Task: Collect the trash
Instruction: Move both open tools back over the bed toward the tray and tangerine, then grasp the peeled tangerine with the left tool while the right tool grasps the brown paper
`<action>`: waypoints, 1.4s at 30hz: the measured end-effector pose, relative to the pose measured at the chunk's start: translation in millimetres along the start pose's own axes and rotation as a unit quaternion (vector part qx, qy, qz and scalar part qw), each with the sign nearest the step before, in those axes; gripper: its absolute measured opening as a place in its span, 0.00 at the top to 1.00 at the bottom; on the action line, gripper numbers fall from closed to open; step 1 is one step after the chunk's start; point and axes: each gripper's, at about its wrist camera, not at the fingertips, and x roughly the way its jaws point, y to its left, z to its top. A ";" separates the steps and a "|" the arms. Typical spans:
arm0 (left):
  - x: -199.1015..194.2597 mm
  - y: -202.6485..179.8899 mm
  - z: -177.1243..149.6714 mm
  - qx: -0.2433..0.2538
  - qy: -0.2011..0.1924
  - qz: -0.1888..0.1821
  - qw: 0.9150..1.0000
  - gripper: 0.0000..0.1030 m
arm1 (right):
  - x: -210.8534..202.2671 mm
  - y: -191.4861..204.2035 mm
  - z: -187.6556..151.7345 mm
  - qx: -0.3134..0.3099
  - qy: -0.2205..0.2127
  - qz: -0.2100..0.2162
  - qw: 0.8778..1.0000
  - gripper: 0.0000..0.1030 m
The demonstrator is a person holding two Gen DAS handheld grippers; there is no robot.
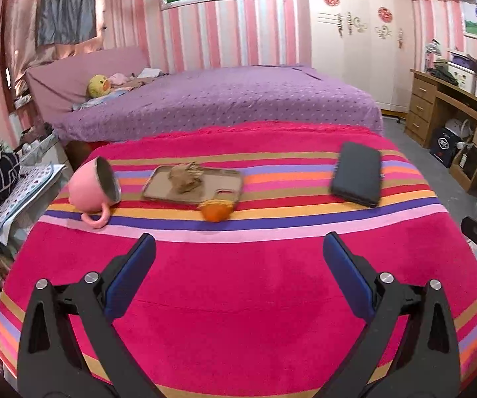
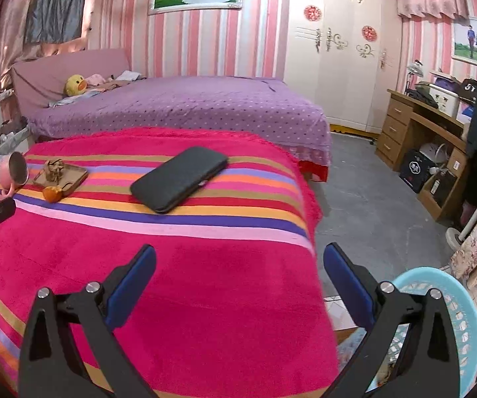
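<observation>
A pink-striped bedroom holds a purple-covered bed [image 1: 225, 99], and in front of it a surface draped in a magenta striped blanket [image 1: 238, 298].

On that blanket, in the left wrist view at about 11 o'clock from the picture's middle, a crumpled brown paper wad [image 1: 186, 176] sits on a flat tan tray [image 1: 158, 187]. Just beside the tray's near edge, toward 6 o'clock from it, lies an orange peel piece [image 1: 215, 211], touching or nearly touching the tray; which one cannot be told. At 9 o'clock from the tray a pink mug [image 1: 94, 189] lies tipped on its side, mouth facing right, handle down on the blanket. Well apart at 3 o'clock from the tray rests a black flat case [image 1: 357, 174].

The left tool [image 1: 238, 258] hovers above the near magenta part of the blanket, pointing forward toward the tray, its blue-padded fingers [image 1: 132, 278] spread wide with nothing between them.

In the right wrist view the right tool [image 2: 238, 265] is likewise spread wide and empty, aimed over the blanket's right edge, with the black case at 11 o'clock ahead of it. A light blue plastic basket [image 2: 460, 301] stands on the floor at 4 o'clock, partly hidden behind the right finger. The tray, paper and peel appear far off at 9 o'clock, near the black edge of the left tool.
</observation>
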 end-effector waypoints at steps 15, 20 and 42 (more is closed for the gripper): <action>29.5 45.7 -3.6 -0.028 0.024 0.033 0.999 0.06 | 19.5 18.7 -0.6 0.004 0.017 -0.003 1.000 0.05; 44.1 55.9 -5.3 -0.043 0.041 0.032 0.998 0.06 | 24.6 19.9 -0.3 0.005 0.020 -0.013 1.000 0.05; 109.9 39.6 11.8 -0.047 0.102 -0.001 0.994 0.25 | 69.9 8.1 9.9 0.034 0.067 -0.024 0.997 0.05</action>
